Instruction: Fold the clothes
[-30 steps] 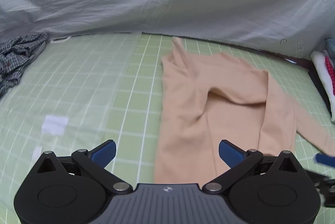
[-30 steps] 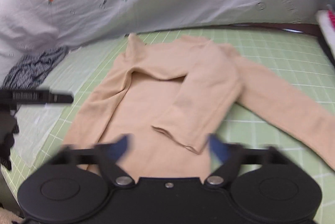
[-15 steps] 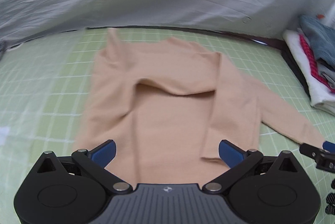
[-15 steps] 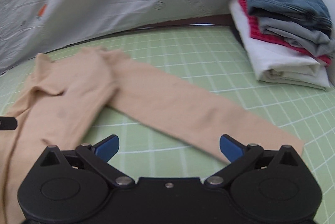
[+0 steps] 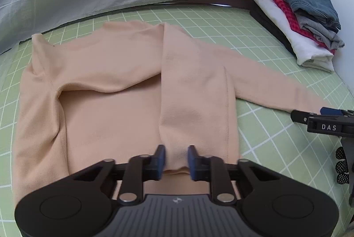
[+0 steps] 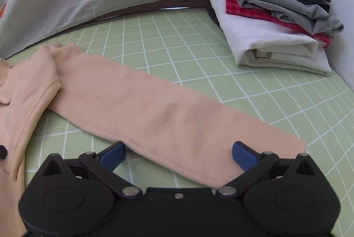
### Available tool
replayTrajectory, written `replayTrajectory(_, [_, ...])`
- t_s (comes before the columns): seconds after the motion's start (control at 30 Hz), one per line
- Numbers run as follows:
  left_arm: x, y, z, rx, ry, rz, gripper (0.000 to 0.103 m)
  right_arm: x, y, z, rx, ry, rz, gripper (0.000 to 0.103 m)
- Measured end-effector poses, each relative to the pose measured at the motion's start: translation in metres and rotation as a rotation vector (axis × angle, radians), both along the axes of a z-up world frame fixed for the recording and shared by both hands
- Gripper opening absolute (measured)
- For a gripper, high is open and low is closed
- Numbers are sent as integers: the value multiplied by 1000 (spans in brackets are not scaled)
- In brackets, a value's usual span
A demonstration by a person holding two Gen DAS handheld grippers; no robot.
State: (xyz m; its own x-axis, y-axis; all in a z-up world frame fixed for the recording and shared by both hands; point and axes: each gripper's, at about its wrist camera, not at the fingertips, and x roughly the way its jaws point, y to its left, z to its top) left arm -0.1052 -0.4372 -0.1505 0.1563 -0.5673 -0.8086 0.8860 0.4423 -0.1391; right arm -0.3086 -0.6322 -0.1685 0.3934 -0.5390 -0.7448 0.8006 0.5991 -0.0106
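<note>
Left wrist view: the left gripper (image 5: 176,159) is pinching the folded sleeve's cuff on the peach sweater (image 5: 106,91) between narrowed fingers, while the right gripper (image 6: 178,156) is straddling the outstretched sleeve (image 6: 177,113), fingers wide, possibly risking a thin pinch slipping or dragging extra layers.

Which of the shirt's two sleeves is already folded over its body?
The sleeve pinched in the left tool lies across the body; the other sleeve stretches flat over the green mat.
</note>
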Motion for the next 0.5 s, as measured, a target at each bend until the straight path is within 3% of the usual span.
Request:
replayTrajectory(0.2, [3, 18, 10, -82, 100, 78, 5, -2, 2, 0, -11, -6, 4, 103])
replayTrajectory(0.5, [-17, 70, 41, -248, 174, 182, 5, -16, 31, 3, 18, 27, 42, 103])
